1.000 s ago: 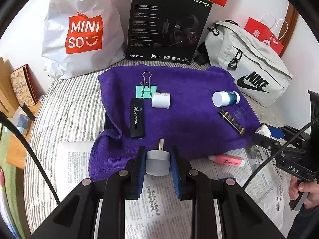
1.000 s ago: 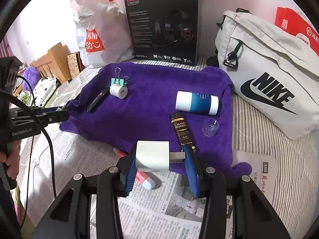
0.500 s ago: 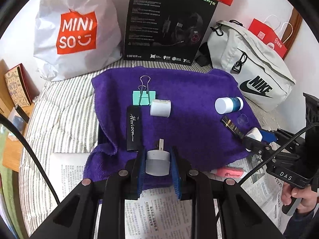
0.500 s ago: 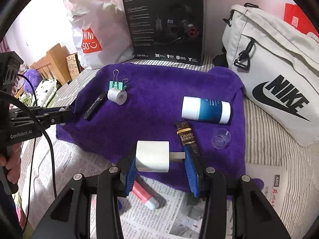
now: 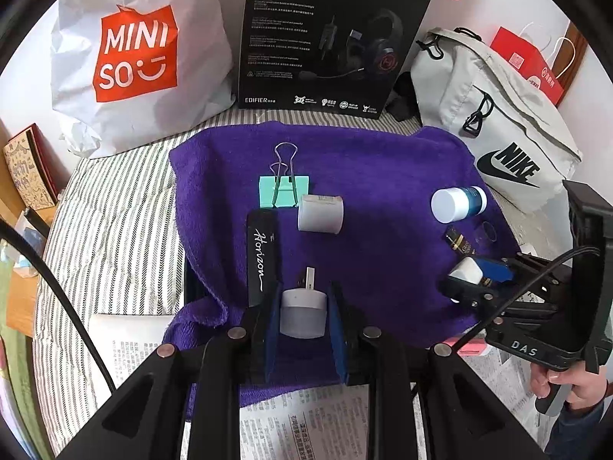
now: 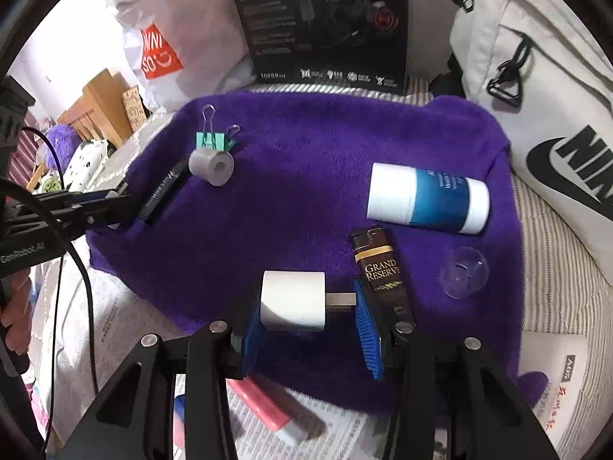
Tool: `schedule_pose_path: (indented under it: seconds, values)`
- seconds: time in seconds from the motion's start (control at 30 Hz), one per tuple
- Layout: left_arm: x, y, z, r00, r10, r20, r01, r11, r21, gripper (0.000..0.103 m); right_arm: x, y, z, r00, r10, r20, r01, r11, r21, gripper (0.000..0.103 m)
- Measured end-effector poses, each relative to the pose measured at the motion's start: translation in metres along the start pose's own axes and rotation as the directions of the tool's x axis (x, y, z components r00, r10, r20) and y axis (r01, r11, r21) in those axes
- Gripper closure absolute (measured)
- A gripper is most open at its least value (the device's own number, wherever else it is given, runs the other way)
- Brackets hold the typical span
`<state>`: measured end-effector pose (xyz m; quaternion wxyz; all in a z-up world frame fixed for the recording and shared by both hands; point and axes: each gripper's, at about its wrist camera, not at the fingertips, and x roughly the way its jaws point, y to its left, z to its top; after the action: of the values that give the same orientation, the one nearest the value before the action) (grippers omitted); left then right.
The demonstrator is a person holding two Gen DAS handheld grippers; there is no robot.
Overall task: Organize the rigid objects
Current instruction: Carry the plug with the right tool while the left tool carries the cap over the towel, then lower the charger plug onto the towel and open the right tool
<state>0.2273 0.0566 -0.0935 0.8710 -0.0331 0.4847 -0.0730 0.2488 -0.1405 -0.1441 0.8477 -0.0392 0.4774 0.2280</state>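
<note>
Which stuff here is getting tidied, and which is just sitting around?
Getting tidied: small plug in left gripper, white charger in right gripper, binder clip, lighter, bottle.
Sitting around: Miniso bag, headset box, Nike bag.

Bed, grey-striped cover. Lying directly on it: purple towel at centre; newspaper at 6 o'clock; white Miniso bag at 10 o'clock; black headset box at 12 o'clock; grey Nike bag at 2 o'clock.
</note>
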Motion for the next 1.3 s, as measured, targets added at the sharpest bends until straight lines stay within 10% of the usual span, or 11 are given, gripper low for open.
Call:
schedule_pose_path:
  seconds: [0.87,1.3]
  values:
    - [0.035,-0.002,0.017,0.999,-0.01,-0.045,0.011,1.0,0.011,0.08,0.008,0.012,0.009,0.999,-0.015,-0.032,0.01,0.992,-0.129,0.057]
    - [0.054,-0.006,0.027,0.998,-0.021,-0.052,0.022,0.999,0.027,0.08,-0.003,0.0,0.004,0.998,0.017,-0.057,-0.022,0.996,-0.088,0.04]
